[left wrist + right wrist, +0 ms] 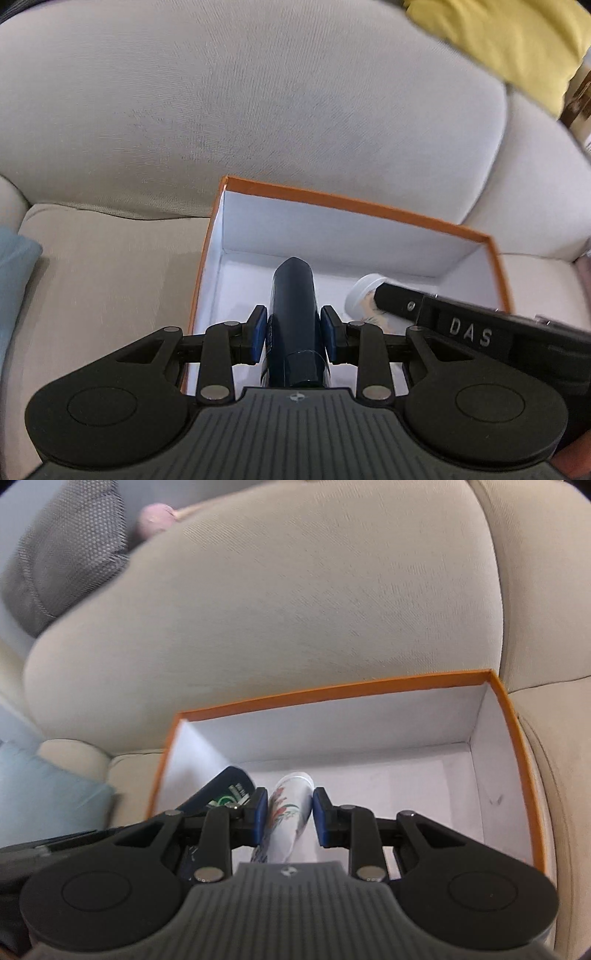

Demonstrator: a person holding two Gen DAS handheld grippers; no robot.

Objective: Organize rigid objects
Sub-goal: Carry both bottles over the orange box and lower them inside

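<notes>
My left gripper point(293, 334) is clamped on a dark navy cylindrical bottle point(293, 314) and my right gripper point(287, 814) on a white floral-printed tube point(290, 812) — both held over the open orange-rimmed white cardboard box point(332, 690), side by side. Each item's long axis runs straight ahead along my fingers, pointing toward the box's far wall. The box sits on a beige fabric sofa point(240, 110); to my right its floor looks free — room, I judge, to lay both down lengthwise.
</notes>
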